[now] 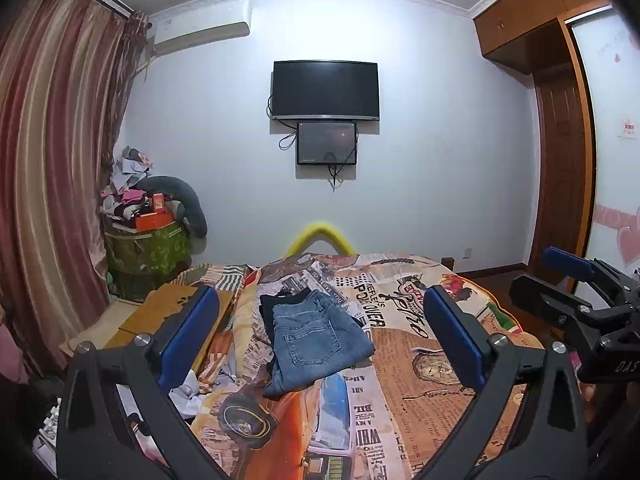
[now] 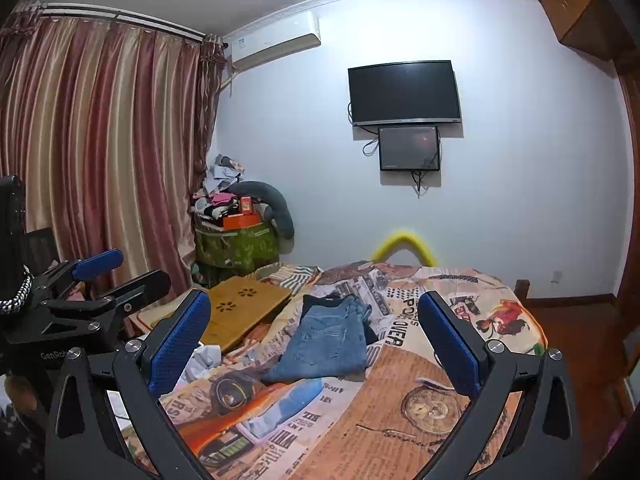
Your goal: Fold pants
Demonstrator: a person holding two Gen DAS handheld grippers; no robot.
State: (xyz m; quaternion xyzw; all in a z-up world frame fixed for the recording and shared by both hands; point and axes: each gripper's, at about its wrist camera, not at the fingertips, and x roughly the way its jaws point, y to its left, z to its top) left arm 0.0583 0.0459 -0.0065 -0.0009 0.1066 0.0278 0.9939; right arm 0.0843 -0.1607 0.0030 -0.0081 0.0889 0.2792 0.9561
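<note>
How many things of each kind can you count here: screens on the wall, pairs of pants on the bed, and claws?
Screens on the wall: 2, the big screen and the small screen.
Pants: 2, the blue jeans over the black pants.
Claws: 2, the left claw and the right claw, both open.
Total: 6

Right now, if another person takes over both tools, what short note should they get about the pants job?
Left tool: open, holding nothing, raised over the bed.
Right tool: open, holding nothing, raised beside the left one.
Blue jeans: folded into a compact stack on the printed bedspread, resting on a dark garment.
Done: the jeans look folded.
Left: possibly only to tidy the edges; whether the dark garment needs folding I cannot tell.
</note>
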